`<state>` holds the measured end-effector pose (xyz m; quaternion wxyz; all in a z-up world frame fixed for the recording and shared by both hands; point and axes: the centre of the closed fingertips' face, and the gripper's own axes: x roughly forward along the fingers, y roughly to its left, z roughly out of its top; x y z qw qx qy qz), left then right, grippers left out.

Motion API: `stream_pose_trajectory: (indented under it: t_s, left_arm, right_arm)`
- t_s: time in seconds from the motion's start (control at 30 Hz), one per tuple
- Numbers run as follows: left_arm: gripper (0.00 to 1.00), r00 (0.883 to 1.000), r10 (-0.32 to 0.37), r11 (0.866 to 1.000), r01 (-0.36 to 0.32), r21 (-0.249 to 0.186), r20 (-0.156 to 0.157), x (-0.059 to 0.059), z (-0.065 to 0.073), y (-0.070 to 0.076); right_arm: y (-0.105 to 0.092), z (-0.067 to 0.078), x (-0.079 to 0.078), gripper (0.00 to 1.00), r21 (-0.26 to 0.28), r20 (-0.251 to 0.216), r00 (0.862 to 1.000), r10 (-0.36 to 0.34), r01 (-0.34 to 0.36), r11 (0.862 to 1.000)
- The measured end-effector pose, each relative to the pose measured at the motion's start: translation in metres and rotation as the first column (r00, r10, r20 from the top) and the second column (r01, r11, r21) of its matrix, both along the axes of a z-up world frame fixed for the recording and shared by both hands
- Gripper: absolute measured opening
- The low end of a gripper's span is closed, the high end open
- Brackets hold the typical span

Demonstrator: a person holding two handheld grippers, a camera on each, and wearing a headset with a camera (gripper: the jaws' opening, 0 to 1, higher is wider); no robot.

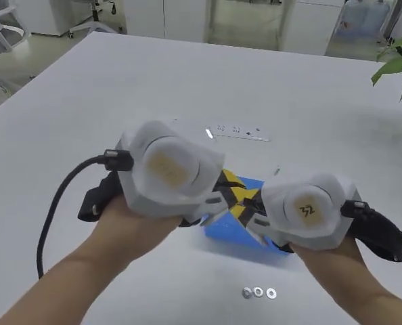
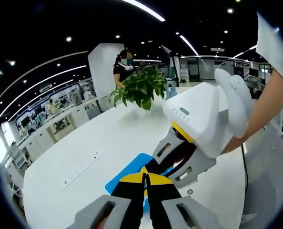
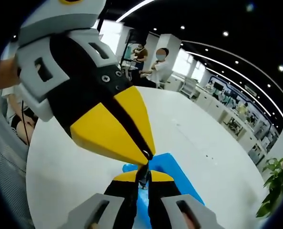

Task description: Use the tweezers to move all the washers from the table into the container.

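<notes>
Two hand-held grippers meet tip to tip above a blue container (image 1: 222, 234) on the white table (image 1: 86, 101). My left gripper (image 1: 232, 187) comes from the left, my right gripper (image 1: 247, 206) from the right. Three small washers (image 1: 258, 292) lie in a row on the table in front of the container. In the left gripper view, my left gripper (image 2: 145, 177) is shut over the container (image 2: 127, 174). In the right gripper view, my right gripper (image 3: 143, 179) is shut on a thin dark piece, seemingly the tweezers (image 3: 142, 172). The left gripper (image 3: 148, 155) touches its top, above the container (image 3: 172, 174).
A flat power strip (image 1: 238, 131) lies on the table behind the grippers. A green plant (image 1: 400, 64) stands at the table's far right edge, and the plant (image 2: 141, 88) shows at the table's far end. People (image 3: 156, 64) stand beyond the table. Office chairs (image 1: 1, 34) stand at the far left.
</notes>
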<state>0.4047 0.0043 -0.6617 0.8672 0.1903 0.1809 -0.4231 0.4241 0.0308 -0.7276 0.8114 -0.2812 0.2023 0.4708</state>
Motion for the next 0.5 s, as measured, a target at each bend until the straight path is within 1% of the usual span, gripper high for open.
stream_pose_trajectory:
  t_s: [0.13,0.27,0.33,0.43,0.5]
  left_arm:
    - [0.00,1.000,0.010,1.000,-0.010,0.003,-0.005,0.011,-0.011,-0.001]
    - [0.00,1.000,0.010,1.000,-0.010,-0.001,-0.027,0.017,-0.024,-0.002]
    - [0.00,0.999,0.011,1.000,-0.011,0.001,-0.038,0.017,-0.030,-0.002]
    - [0.00,0.999,0.012,1.000,-0.012,0.009,-0.044,0.017,-0.036,-0.002]
    - [0.00,0.999,0.012,1.000,-0.011,0.022,-0.050,0.016,-0.041,-0.002]
  right_arm:
    - [-0.001,-0.011,0.011,0.03,0.012,-0.026,0.999,-0.019,0.019,1.000]
    - [-0.003,-0.025,0.015,0.03,0.009,-0.045,0.998,-0.034,0.035,0.999]
    - [-0.003,-0.031,0.014,0.03,0.006,-0.050,0.998,-0.042,0.042,0.999]
    - [-0.003,-0.038,0.014,0.03,0.010,-0.066,0.997,-0.051,0.052,0.999]
    - [-0.002,-0.043,0.012,0.03,0.003,-0.070,0.996,-0.052,0.052,0.999]
